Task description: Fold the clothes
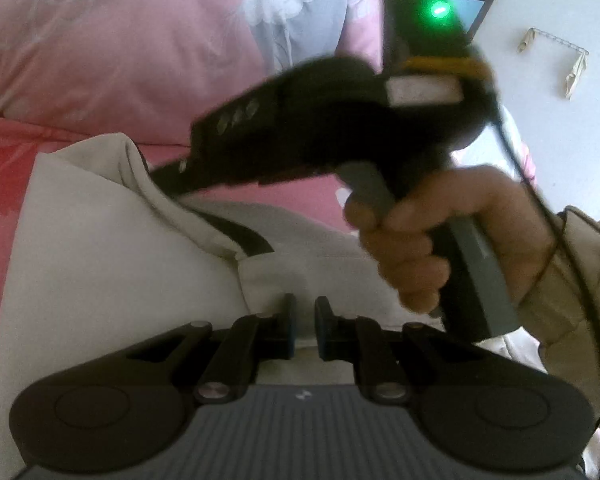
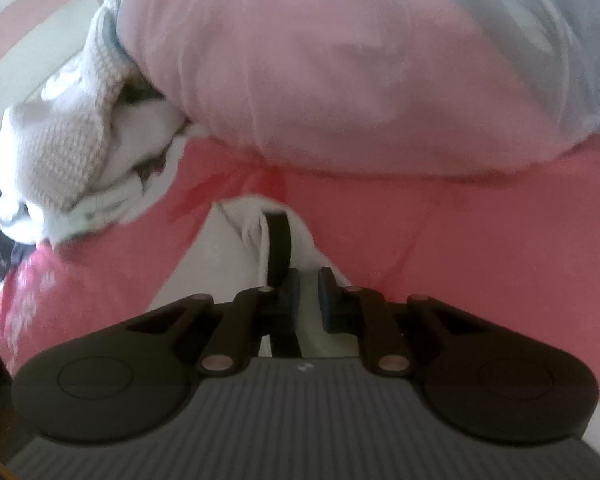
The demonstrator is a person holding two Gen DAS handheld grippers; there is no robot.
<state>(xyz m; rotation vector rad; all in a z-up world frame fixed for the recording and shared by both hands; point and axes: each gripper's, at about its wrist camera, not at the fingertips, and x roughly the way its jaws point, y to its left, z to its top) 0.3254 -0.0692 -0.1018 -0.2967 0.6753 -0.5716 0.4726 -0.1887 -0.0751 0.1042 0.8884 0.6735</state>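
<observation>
Two handheld grippers worked one pale beige cloth garment with a black band along its edge, which lay spread on a coral-pink floral bedsheet, in front of a plump pale-pink pillow.

In the left wrist view, the left gripper had its blue-padded jaws drawn close together over a fold of the beige cloth; fabric sat in the narrow slot, so it read as a pinch on the garment, though the contact itself was partly hidden. The right gripper, carried by a bare hand in a beige sleeve, reached across the garment with its tip down at the raised edge near the black band.

From the right wrist view, the right gripper showed its jaws nearly pressed together, with beige cloth and the black band running beneath them; whether cloth was truly nipped could not be told through the blur. A crumpled heap of white and knitted laundry sat off to the left beside the pillow.

My judgement: a fold was under way, with one edge gathered by both tools. Next would call for carrying that edge over the body of the garment evenly, keeping both pinches firm so the layers landed aligned.
</observation>
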